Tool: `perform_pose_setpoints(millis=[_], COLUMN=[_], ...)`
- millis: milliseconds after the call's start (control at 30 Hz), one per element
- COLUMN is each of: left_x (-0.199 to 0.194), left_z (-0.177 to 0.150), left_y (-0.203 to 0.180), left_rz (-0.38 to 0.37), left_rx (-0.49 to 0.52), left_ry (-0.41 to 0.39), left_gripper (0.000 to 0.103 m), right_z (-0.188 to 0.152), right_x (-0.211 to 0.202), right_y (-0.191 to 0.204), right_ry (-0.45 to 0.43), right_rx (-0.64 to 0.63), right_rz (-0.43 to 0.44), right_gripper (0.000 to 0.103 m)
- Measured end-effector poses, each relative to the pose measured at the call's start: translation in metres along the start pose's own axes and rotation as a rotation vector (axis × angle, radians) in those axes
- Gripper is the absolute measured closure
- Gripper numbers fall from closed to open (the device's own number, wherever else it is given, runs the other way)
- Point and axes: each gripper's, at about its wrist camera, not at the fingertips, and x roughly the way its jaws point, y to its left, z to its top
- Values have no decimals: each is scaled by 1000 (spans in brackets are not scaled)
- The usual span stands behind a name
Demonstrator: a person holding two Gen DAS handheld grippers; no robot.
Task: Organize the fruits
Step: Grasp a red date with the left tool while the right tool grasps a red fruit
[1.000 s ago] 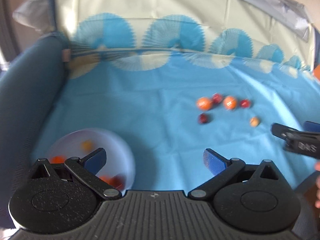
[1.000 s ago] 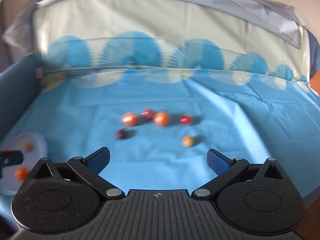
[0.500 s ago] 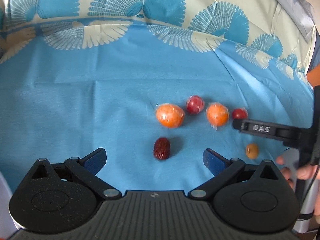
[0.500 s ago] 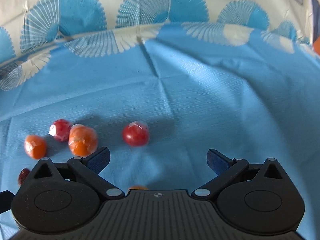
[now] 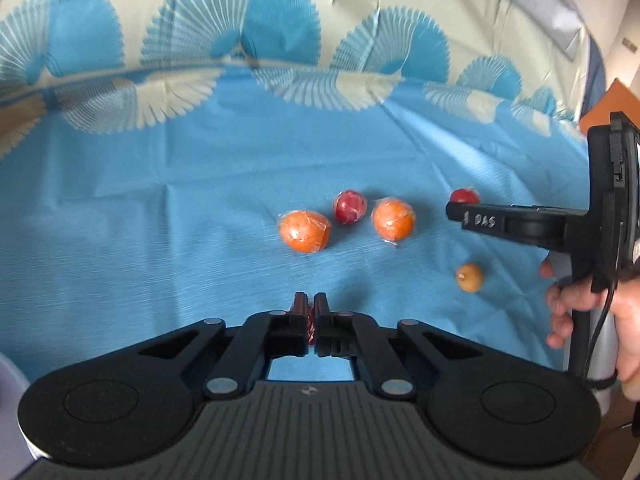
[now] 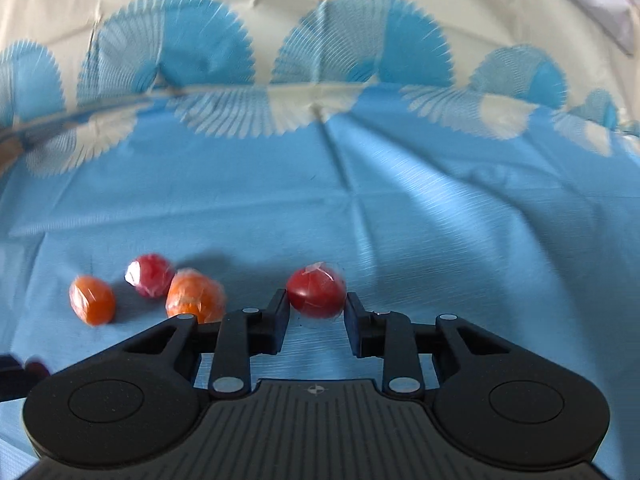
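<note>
Fruits lie in a loose group on the blue cloth of the table [image 5: 160,208], and two of them are now between my jaws. My left hand-held gripper [image 5: 311,308] was wide a moment ago and has just been closing – now its jaws stand almost together, and the dark red date [image 5: 310,325] is pinched between them, only a thin strip of it showing. My right hand-held gripper [image 6: 316,306] has also just been closing from wide; its jaws are narrow and sit on both sides of the wrapped red fruit [image 6: 317,294], which I judge to be gripped, although the picture is a little blurred there.

Both grippers are lower and nearer to the fruits than one second before – the white plate that was at the left edge of the view is out of sight now, except maybe a pale corner.

On the cloth there are free: two wrapped orange fruits [image 5: 305,231] [image 5: 393,219], one wrapped red fruit between them [image 5: 349,207], and a small brown one [image 5: 469,277] near the right gripper's handle.

For the task this means two fruits are taken at once. I think the next step is to lift both and carry them to the plate.
</note>
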Motion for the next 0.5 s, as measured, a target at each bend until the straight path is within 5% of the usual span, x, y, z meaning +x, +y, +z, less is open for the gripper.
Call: perform_pose_setpoints(millis=[133,300,467,500], left_x=[-37,-32,-22,-18], left_z=[-7,-23,-36,-36], left_y=[10,22,22,22], left_rz=[-9,-12,34,60], left_rx=[-31,-26,-7,-10], left_ry=[-56,-5,-23,-32], left_gripper=[101,93,23,20], right_z=[-3,-20,-41,-45], right_x=[-53,-81,-88,-87], right_y=[0,16,26,29], right_ry=[-87,-70,-33,-23], right_rx=[-7,-18,36,41], right_rz=[32,47,88,96], right_gripper=[72,72,72,72])
